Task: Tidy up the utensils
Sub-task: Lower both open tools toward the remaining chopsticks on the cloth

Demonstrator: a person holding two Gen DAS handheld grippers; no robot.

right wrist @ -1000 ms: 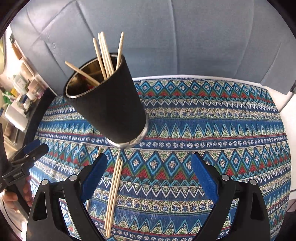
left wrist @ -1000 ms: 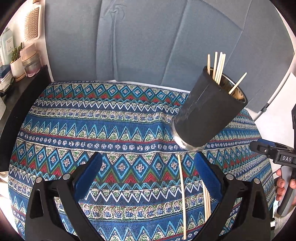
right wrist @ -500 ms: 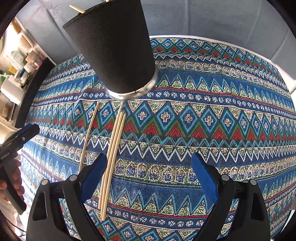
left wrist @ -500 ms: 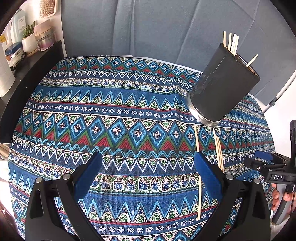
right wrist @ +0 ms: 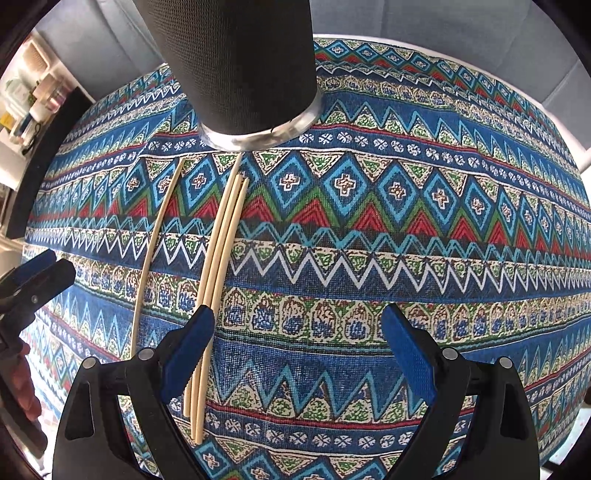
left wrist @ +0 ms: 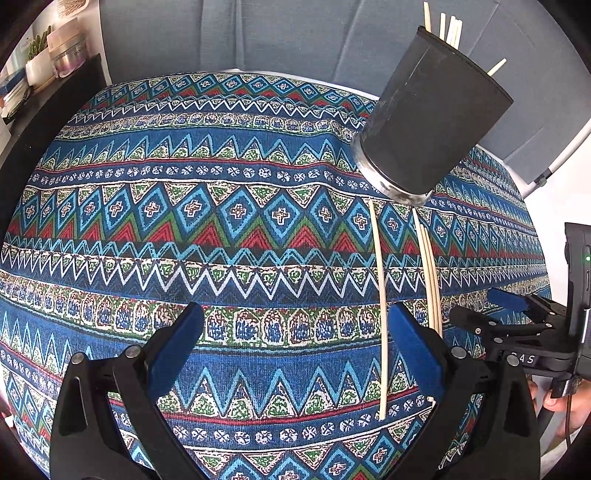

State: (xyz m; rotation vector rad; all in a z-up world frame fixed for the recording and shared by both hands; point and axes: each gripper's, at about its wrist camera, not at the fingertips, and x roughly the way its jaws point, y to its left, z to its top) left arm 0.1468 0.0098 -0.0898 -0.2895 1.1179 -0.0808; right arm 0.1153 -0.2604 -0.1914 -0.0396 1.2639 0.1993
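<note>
Black cup (left wrist: 428,125) upright near the table's (left wrist: 147,229) far edge; four loose chopsticks (right wrist: 218,266) before it. Left gripper (left wrist: 291,354) and right gripper (right wrist: 295,354) both spread apart, empty; cloth clear between.

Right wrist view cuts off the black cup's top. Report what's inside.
Observer: The left wrist view shows several chopsticks standing out of the black cup.
Operator: Describe how they sit.
Observer: Most cluster at the rim's left; one stray chopstick pokes out alone on the right.
Operator: Check my right gripper from outside.
Observer: The right gripper hangs at the table's right edge, and a hand grips its handle.
</note>
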